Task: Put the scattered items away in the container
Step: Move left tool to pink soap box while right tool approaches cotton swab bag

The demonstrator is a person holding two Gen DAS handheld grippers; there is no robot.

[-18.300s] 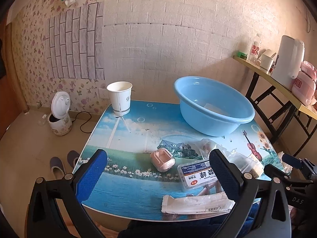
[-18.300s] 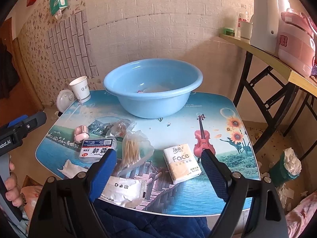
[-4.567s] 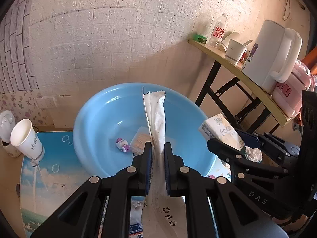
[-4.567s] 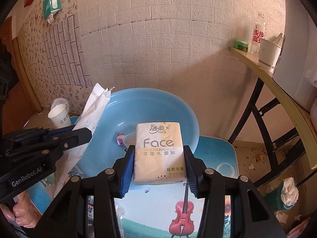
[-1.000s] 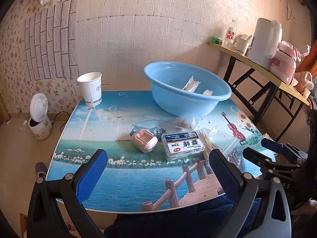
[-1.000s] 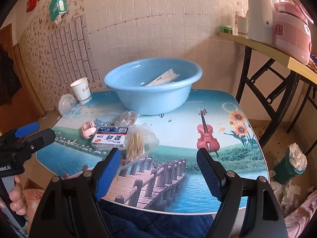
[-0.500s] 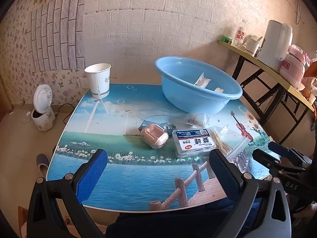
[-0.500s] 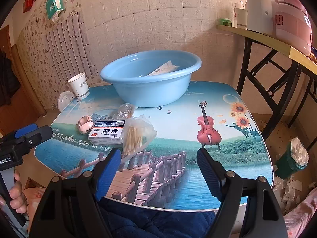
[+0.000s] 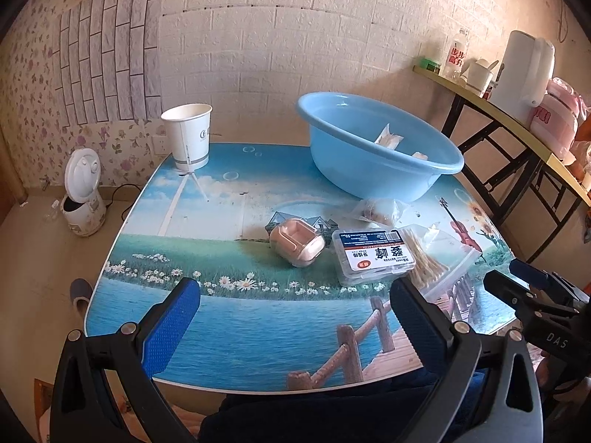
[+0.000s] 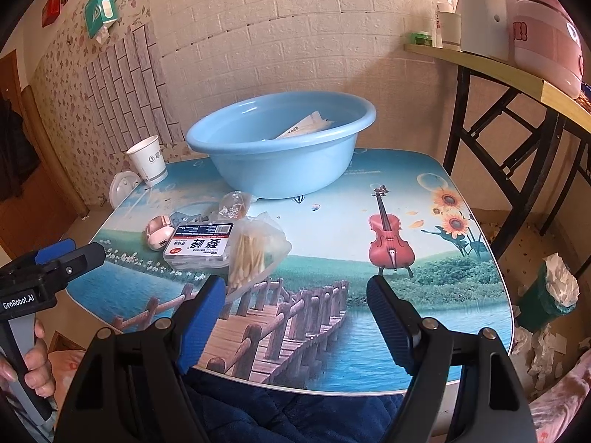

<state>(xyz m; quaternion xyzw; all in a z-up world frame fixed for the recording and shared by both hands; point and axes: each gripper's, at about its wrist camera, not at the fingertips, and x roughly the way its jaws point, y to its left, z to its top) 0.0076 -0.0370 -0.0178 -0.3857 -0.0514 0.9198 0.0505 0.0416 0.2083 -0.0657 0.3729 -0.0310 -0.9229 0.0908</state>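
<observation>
Both tongs [image 9: 295, 317] [image 10: 295, 306] wide apart, empty

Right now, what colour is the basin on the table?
Light blue; the basin shows best in the right wrist view.

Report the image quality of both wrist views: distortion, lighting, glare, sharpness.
Left wrist view: strong fisheye bending of the wall's brick lines, dark corner vignette; soft daylight, mild sheen on the table; basin and labelled box sharp. Right wrist view: same barrel distortion; the pink appliance looks washed out; bag of cotton swabs glints slightly.
</observation>
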